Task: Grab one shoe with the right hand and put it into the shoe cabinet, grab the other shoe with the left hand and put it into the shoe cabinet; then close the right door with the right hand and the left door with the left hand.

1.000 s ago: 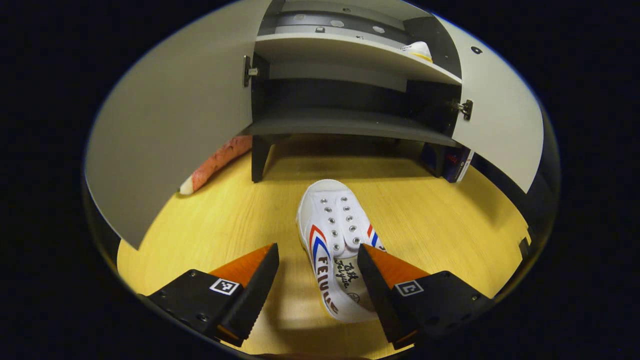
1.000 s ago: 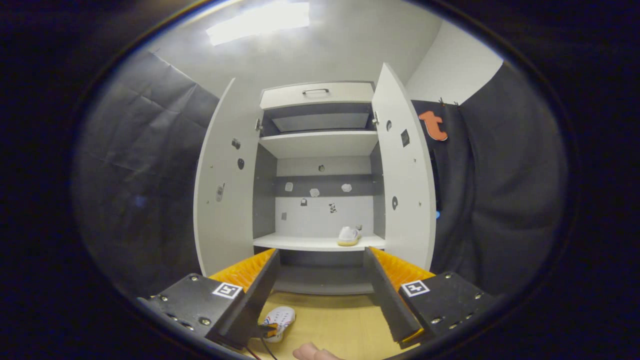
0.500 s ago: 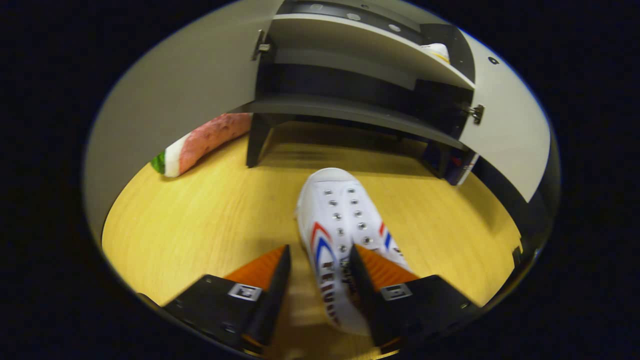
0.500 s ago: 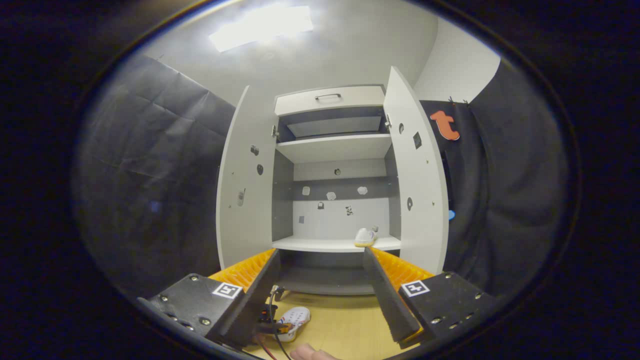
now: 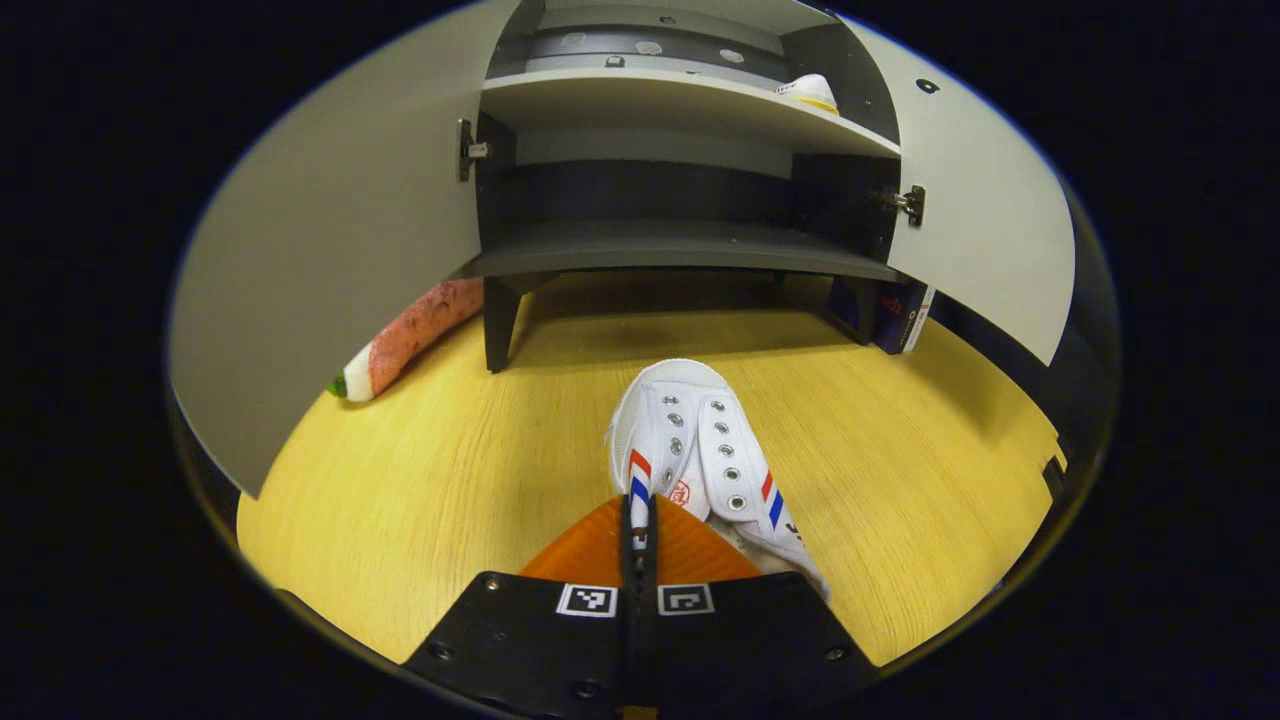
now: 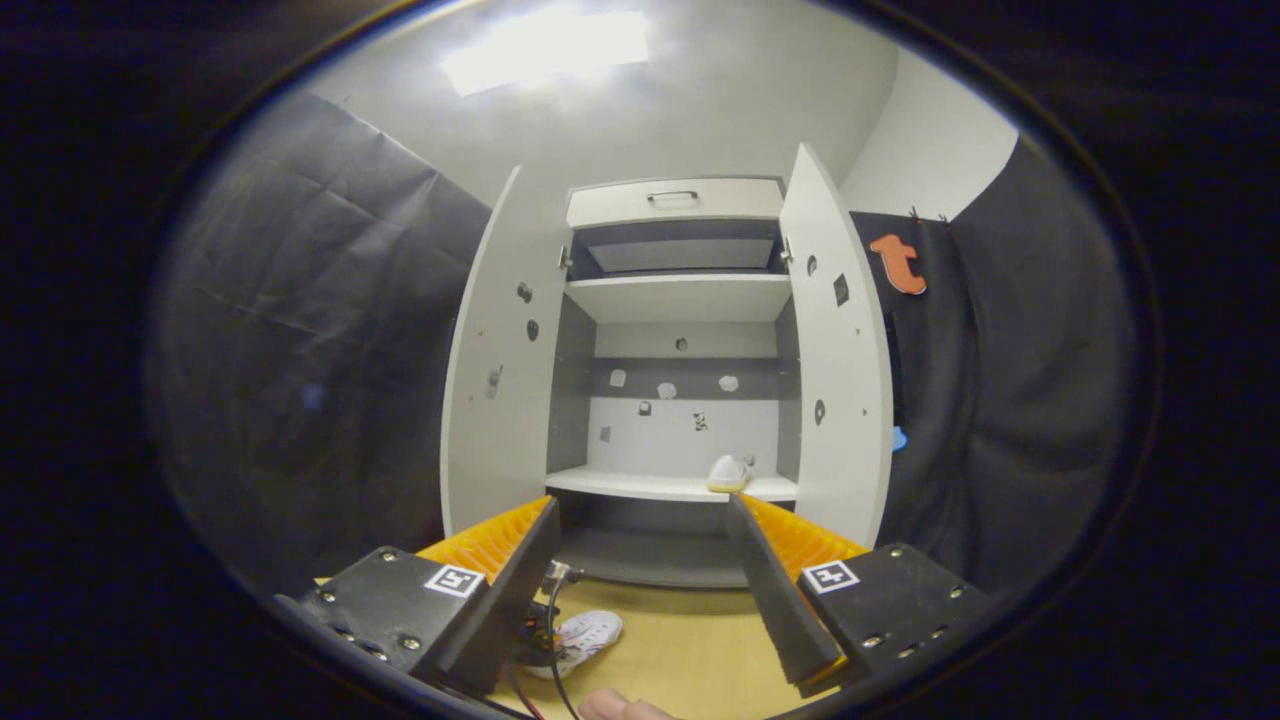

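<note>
White canvas is sitting pinched in the left claw point(image 5: 638, 520): its two orange fingers are pressed together on the near side wall of the shoe point(image 5: 700, 450), which is lying on the yellow wooden floor point(image 5: 450, 480). The shoe's long axis is running straight away from the claw toward twelve o'clock, toe pointing at the shoe cabinet point(image 5: 680, 240), whose doors are standing open. The other shoe point(image 5: 808, 92) is already resting on the white shelf point(image 5: 640, 100) at about one o'clock.

The right claw point(image 6: 640, 560) is hanging well back with its fingers spread apart and nothing between them, looking at the whole cabinet; in that view the pale shoe on the shelf is showing just above its fingers.

Judging by this, the left hand is the one nearer the work, and the coming move is a lift up and forward toward twelve o'clock, onto a shelf.
</note>
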Tool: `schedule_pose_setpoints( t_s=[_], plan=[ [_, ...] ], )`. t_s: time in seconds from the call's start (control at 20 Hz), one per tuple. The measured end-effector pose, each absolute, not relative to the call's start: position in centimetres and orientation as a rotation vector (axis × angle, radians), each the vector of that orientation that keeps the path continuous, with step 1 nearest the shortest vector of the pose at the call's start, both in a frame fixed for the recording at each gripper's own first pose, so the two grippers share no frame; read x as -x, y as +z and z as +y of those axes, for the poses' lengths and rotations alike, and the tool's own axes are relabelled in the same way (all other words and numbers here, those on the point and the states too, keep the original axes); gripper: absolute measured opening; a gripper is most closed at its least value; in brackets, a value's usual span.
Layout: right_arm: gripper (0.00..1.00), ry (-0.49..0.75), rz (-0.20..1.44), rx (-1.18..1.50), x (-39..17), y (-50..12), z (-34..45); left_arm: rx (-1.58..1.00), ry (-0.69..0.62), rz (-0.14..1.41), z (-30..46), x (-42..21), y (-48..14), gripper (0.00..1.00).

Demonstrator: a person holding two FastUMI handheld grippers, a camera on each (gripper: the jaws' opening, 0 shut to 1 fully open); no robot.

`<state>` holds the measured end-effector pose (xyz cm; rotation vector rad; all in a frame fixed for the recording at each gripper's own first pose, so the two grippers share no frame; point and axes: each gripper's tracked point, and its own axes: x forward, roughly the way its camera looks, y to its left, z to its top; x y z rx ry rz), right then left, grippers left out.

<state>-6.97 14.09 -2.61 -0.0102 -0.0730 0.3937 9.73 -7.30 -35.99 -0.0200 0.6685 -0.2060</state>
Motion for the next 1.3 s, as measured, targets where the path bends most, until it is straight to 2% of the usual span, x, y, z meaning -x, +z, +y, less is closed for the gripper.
schedule_pose_setpoints(
  t_s=[0.3, 0.65, 0.7, 0.8, 1.0, 1.3],
  plan=[
    [0.98, 0.347, -0.069, -0.021, 6.1, -3.1, 12.0, -0.008, -0.205, 0.561, -6.7, -7.4, -28.1, 0.01],
    [1.00, 0.171, -0.030, 0.001, 3.6, -5.1, 7.1, 0.049, -0.235, 0.482, -6.2, -6.1, -18.4, 0.00],
    [0.97, 0.139, -0.037, 0.007, 3.4, -5.0, 6.2, 0.049, -0.231, 0.467, -5.9, -6.2, -17.1, 0.00],
    [1.00, 0.114, -0.037, 0.017, 3.3, -5.4, 5.3, 0.053, -0.227, 0.428, -5.5, -6.6, -13.9, 0.00],
    [1.00, 0.093, -0.038, -0.026, 3.7, -5.0, 4.2, 0.074, -0.213, 0.311, -5.6, -9.3, -7.0, 0.00],
    [1.00, 0.126, -0.064, -0.047, 5.4, -4.8, 4.0, 0.113, -0.163, 0.185, -7.1, -17.3, 0.7, 0.00]
  ],
)
